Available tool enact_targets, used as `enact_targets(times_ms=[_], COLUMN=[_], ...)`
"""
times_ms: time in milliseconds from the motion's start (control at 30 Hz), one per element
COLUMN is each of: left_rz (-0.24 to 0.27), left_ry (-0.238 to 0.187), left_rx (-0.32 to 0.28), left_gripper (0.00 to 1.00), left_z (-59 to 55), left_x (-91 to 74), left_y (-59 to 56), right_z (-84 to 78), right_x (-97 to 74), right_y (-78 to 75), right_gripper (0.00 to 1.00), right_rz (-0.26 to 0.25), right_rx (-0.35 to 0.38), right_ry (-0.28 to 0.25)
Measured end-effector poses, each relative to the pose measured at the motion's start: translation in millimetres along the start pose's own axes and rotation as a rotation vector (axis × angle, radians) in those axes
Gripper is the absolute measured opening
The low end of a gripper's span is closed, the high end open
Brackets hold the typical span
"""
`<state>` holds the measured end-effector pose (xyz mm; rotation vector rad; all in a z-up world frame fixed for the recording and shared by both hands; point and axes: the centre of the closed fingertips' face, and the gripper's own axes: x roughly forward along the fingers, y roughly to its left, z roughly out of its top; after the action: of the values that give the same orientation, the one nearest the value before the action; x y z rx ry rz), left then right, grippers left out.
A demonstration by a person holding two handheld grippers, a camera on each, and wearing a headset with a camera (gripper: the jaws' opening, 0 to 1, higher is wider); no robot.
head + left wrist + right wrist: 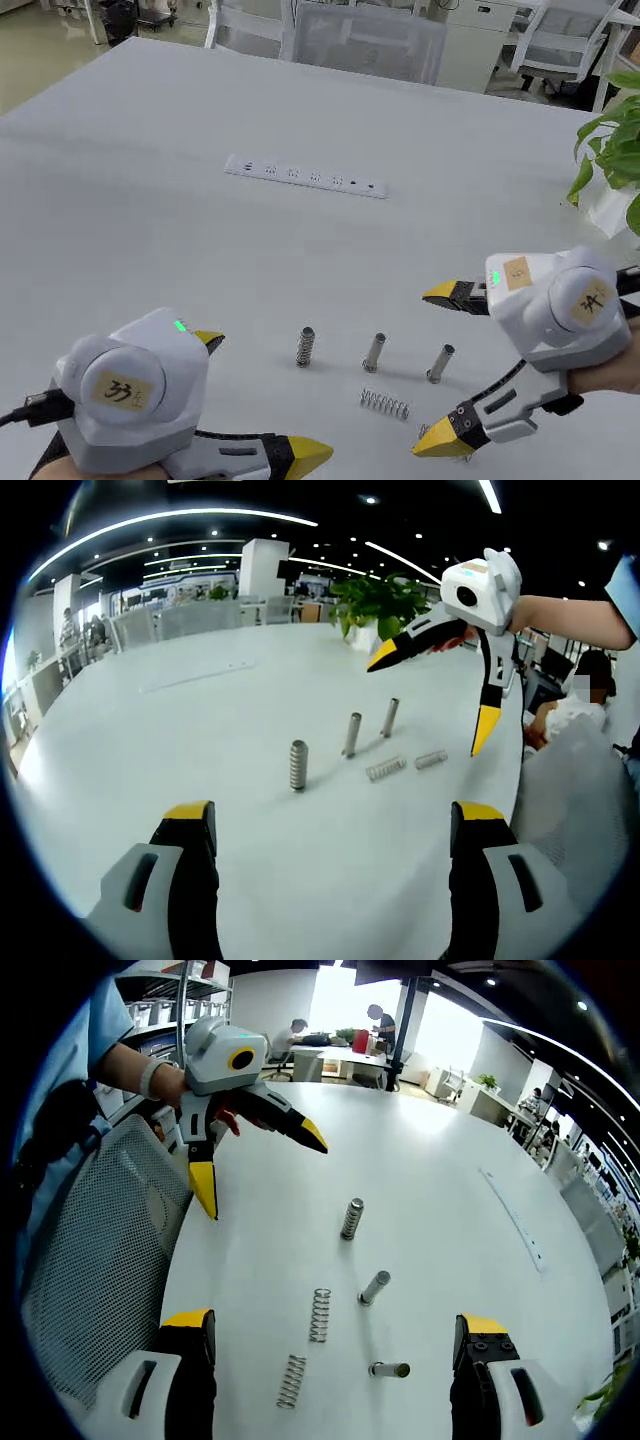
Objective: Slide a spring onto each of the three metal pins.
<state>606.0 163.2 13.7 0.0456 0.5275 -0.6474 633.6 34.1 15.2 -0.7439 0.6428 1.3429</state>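
Nearest the person, the left gripper [258,398] hangs low over the table [150,150], jaws spread wide and empty. The right gripper [434,368] is open as wide, also empty. A loose spring [385,403] lies flat between them, with a second spring [291,1381] by the right gripper's lower jaw. Just behind stand three pins. The left pin [305,346] is sleeved in a coil, while the middle pin [374,352] and right pin [440,362] are bare. Beyond is open tabletop, a power strip [305,176], then chairs [365,40] past the far edge.
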Motion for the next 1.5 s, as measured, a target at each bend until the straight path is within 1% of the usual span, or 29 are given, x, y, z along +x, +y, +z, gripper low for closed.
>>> enact_targets(times_ms=[267,333,400,467,533,600,633,667,733,833,1000,1100,1133,1200,1300,1400,1500], left_rz=[-0.011,-0.016,-0.022,-0.027,-0.034,-0.042,-0.044,-0.050,-0.060,-0.071,-0.102,-0.115,-0.118,-0.126,-0.141,-0.157,-0.182], left_ry=[0.010,0.016,0.019,0.022,0.019,0.017,0.018,0.018,0.023,0.033,0.020,0.014,0.019,0.021,0.023,0.020,-0.001], left_rx=[0.017,0.024,0.031,0.035,0.046,0.051,0.053,0.057,0.063,0.072,0.089,0.093,0.097,0.101,0.107,0.118,0.131], left_gripper=[0.96,0.96,0.96,0.96,0.96,0.96,0.96,0.95,0.95,0.95,0.93,0.92,0.91,0.90,0.90,0.87,0.84], left_z=[0.0,-0.7,-0.7,-1.2,-0.6,-0.3,-0.6,-1.0,-2.7,-5.1,-3.1,-4.4,-5.5,-6.6,-7.6,-6.7,-2.1], left_x=[-0.9,-1.2,-1.5,-1.3,-1.2,-0.7,-0.4,0.3,1.4,3.0,5.7,8.9,9.9,10.8,12.6,14.1,15.8], left_y=[1.5,1.1,0.4,0.1,-1.1,-3.0,-3.5,-4.8,-6.9,-9.6,-17.1,-19.9,-20.8,-22.5,-25.8,-29.0,-34.2], right_z=[-16.6,-20.4,-23.7,-25.1,-29.9,-35.6,-37.0,-37.7,-41.9,-47.7,-56.0,-60.4,-61.9,-64.1,-70.8,-76.8,-79.6], right_x=[-15.3,-19.4,-23.1,-25.8,-28.9,-31.9,-33.2,-35.1,-38.3,-43.3,-50.7,-54.7,-56.7,-59.0,-62.5,-64.6,-65.1], right_y=[5.5,5.4,2.9,5.0,8.0,10.6,11.4,13.5,16.4,20.5,25.2,26.4,26.8,28.8,32.4,34.6,37.4], right_gripper=[0.99,0.99,0.99,0.99,0.99,0.99,0.99,0.99,0.99,0.99,0.99,0.99,0.99,0.99,0.99,0.99,0.99], right_rz=[-0.048,-0.069,-0.103,-0.111,-0.120,-0.137,-0.146,-0.156,-0.169,-0.186,-0.215,-0.237,-0.249,-0.256,-0.273,-0.285,-0.289], right_rx=[0.088,0.105,0.153,0.178,0.198,0.222,0.232,0.254,0.280,0.304,0.343,0.362,0.373,0.390,0.409,0.430,0.447], right_ry=[-0.030,-0.038,-0.056,-0.075,-0.079,-0.082,-0.088,-0.104,-0.109,-0.115,-0.125,-0.130,-0.135,-0.144,-0.144,-0.148,-0.150])
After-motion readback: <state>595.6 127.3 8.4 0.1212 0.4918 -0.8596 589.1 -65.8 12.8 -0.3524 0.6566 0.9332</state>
